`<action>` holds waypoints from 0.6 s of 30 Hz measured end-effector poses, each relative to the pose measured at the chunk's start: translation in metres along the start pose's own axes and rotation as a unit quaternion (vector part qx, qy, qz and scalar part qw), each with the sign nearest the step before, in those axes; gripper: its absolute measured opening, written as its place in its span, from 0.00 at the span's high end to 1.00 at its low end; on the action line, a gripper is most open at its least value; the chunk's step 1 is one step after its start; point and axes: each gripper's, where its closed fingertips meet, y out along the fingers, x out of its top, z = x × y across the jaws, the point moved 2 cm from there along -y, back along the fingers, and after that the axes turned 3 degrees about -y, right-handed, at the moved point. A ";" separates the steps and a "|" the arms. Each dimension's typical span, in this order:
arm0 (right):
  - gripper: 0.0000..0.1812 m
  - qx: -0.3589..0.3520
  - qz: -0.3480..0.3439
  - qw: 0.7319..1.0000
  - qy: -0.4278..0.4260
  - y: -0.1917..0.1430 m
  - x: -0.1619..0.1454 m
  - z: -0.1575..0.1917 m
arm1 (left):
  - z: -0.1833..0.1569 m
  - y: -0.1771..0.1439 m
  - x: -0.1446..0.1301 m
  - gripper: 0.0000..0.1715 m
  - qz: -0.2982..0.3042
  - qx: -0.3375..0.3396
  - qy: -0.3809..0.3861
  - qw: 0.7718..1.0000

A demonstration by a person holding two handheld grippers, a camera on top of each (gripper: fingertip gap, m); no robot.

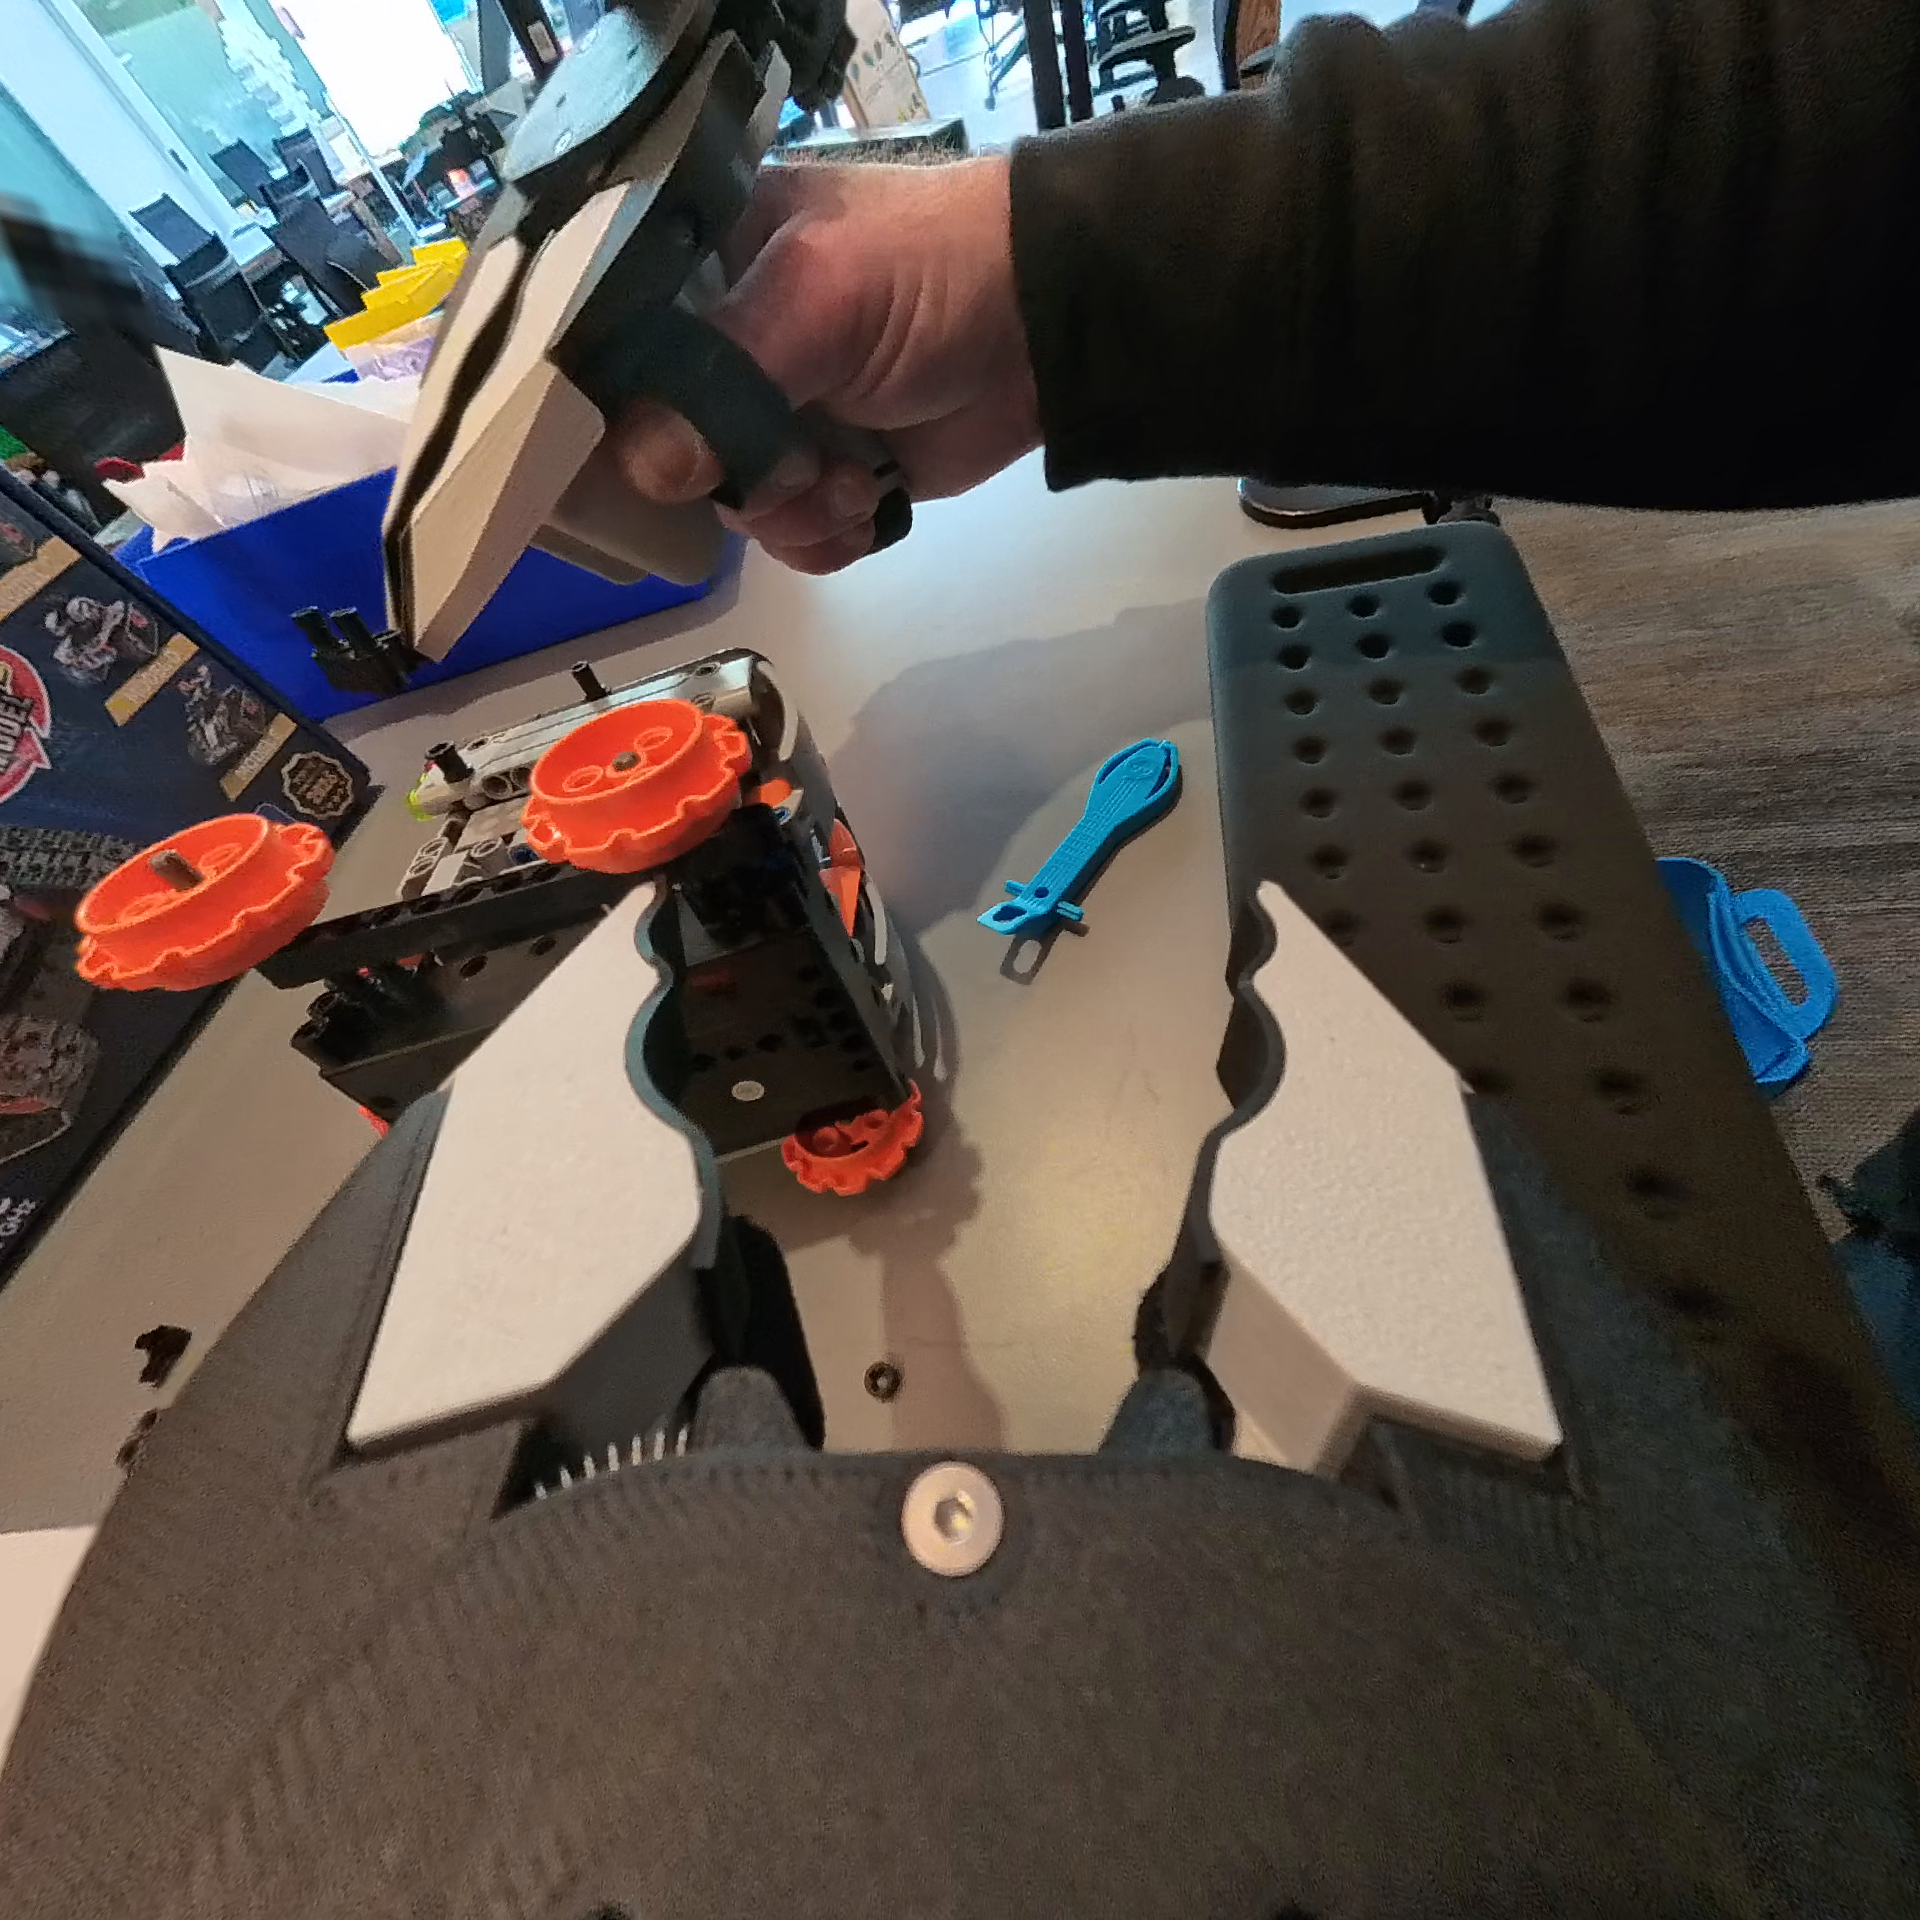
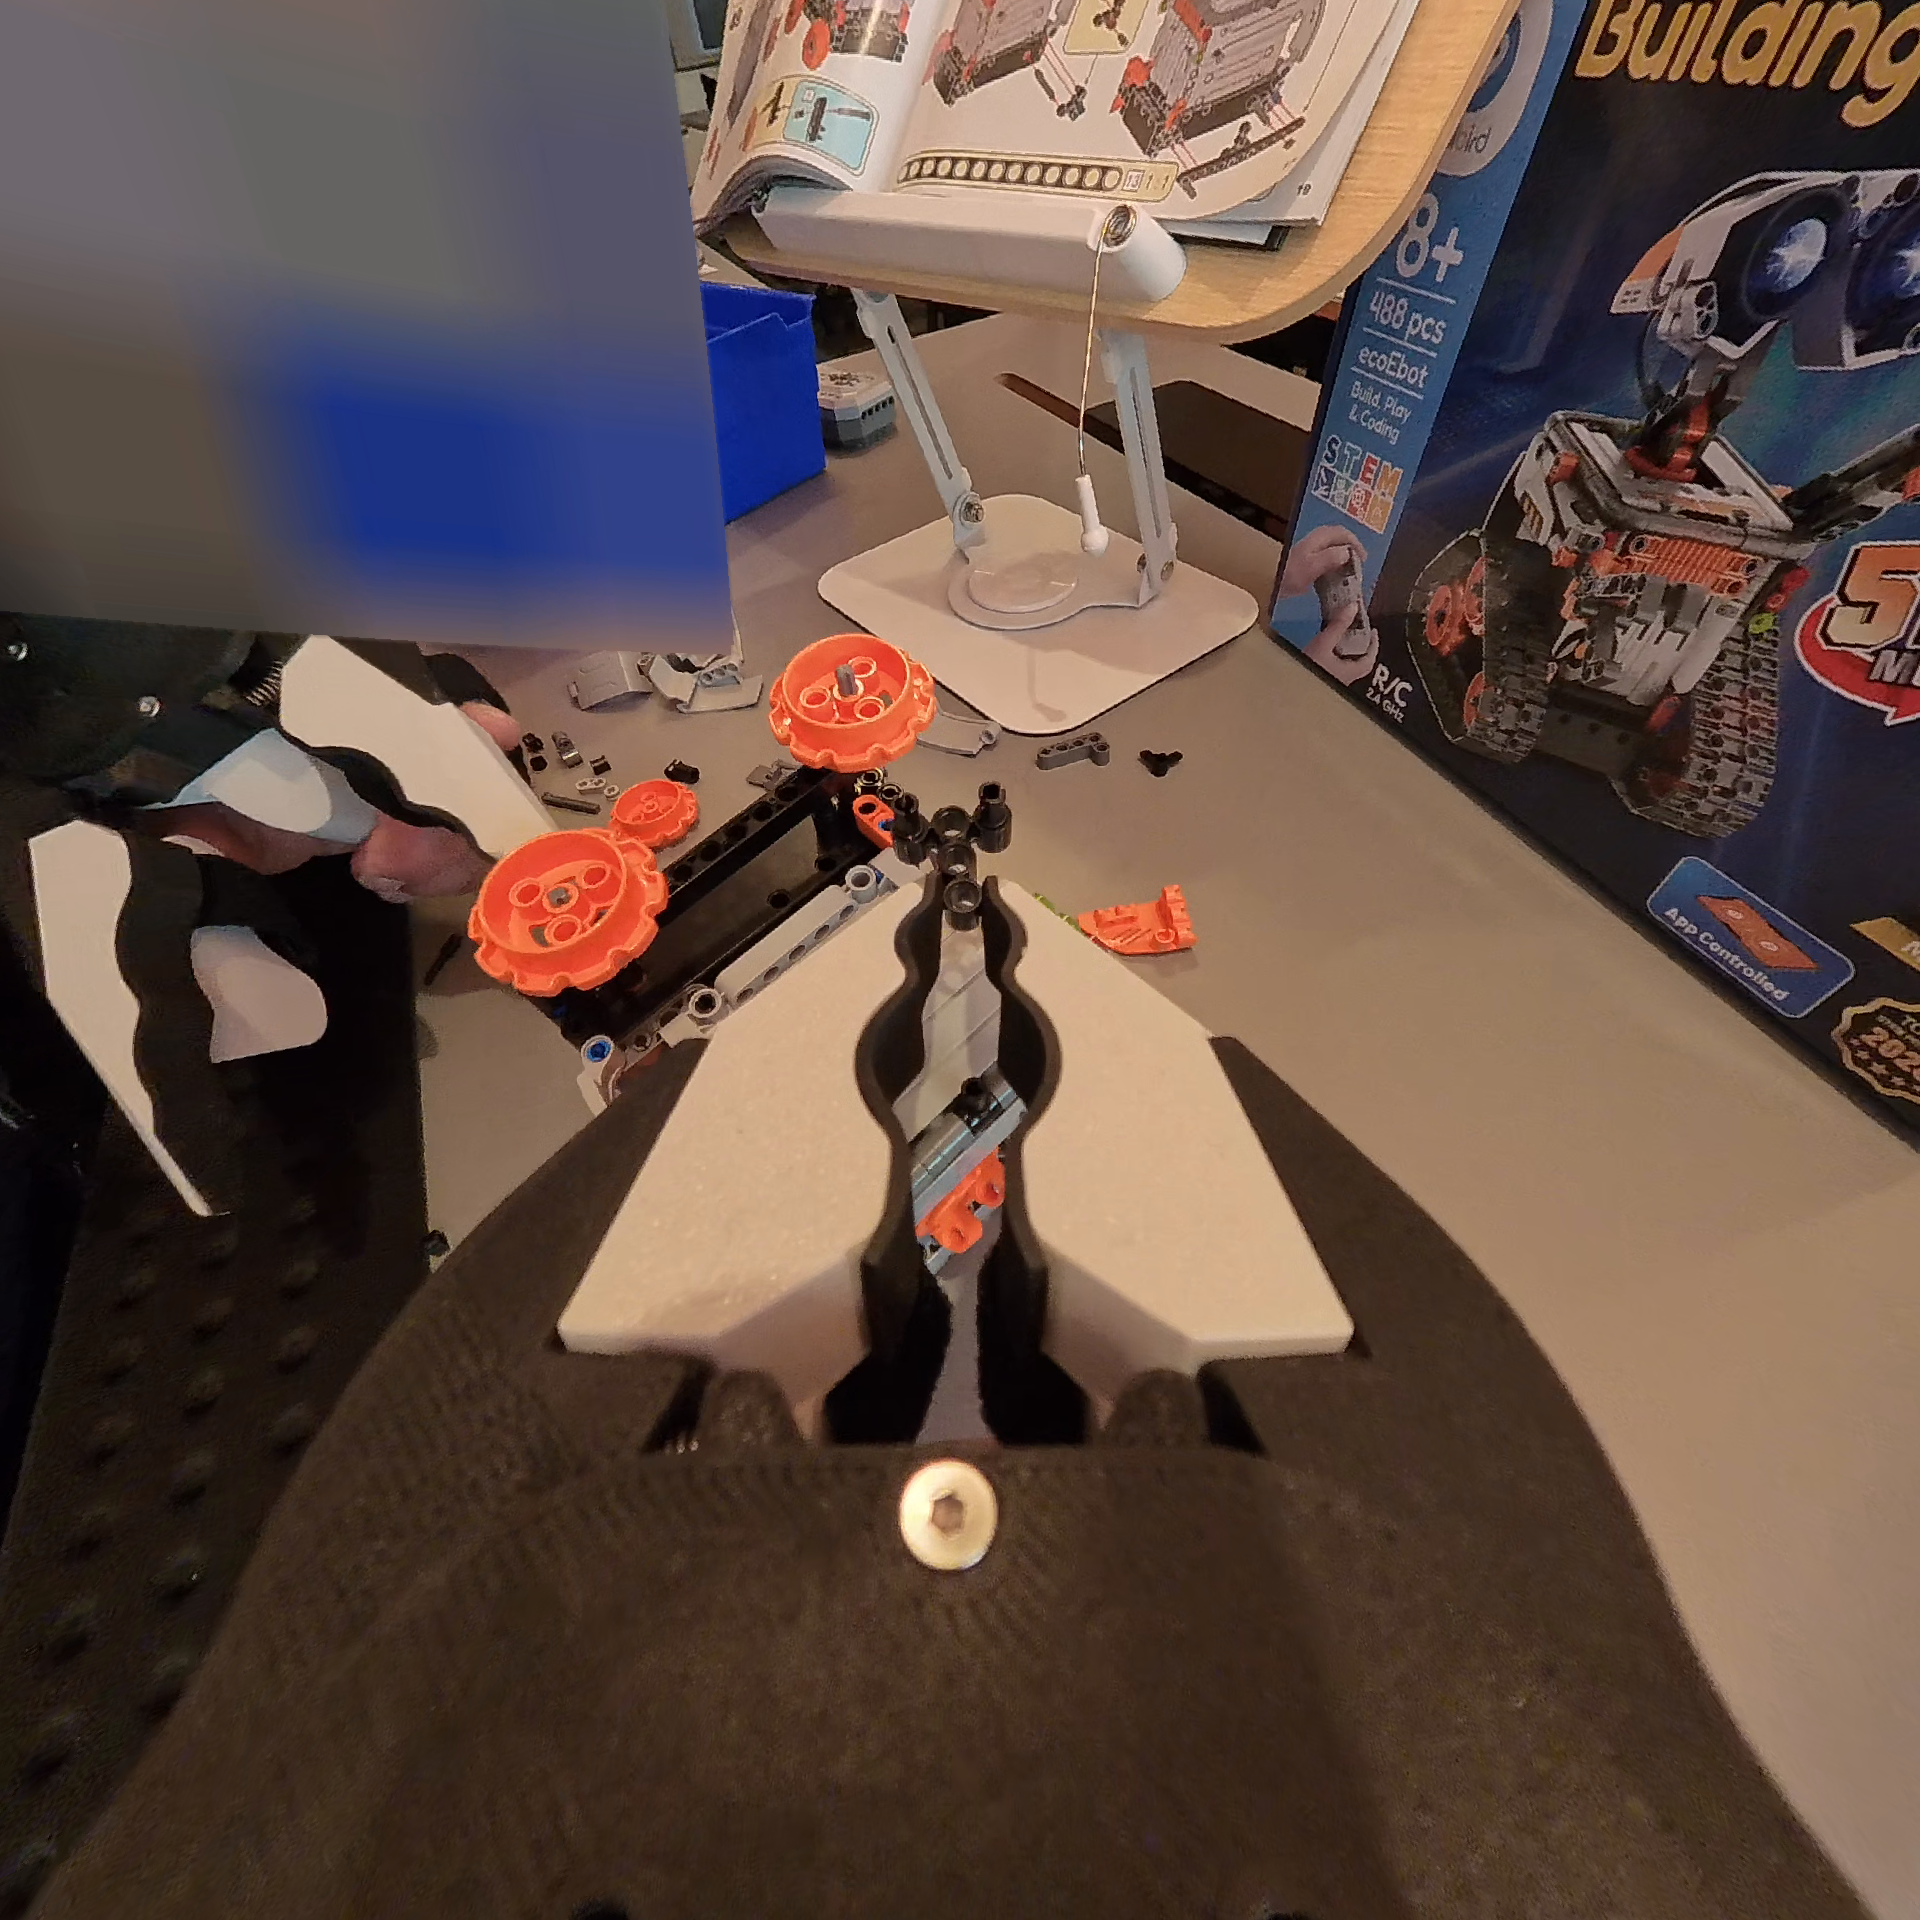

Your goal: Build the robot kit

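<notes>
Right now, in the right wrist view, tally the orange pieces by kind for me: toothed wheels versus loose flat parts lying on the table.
Large orange toothed wheels: 2
Small orange toothed wheel: 1
Loose flat orange part on the table: 1
Total: 4

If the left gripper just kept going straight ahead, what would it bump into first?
Probably nothing at once: the open left gripper points along bare table. The model touches or nearly touches its left finger; the blue tool lies farther ahead. Depth is unclear.
</notes>
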 end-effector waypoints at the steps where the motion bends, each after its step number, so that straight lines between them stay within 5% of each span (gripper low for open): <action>1: 0.98 0.001 -0.001 1.000 0.001 0.000 0.000 0.000 | 0.001 0.001 0.000 0.40 0.000 0.001 -0.001 1.000; 18: 0.98 0.007 -0.009 1.000 0.004 -0.004 -0.002 -0.007 | 0.001 -0.002 0.001 0.41 -0.006 -0.009 -0.011 1.000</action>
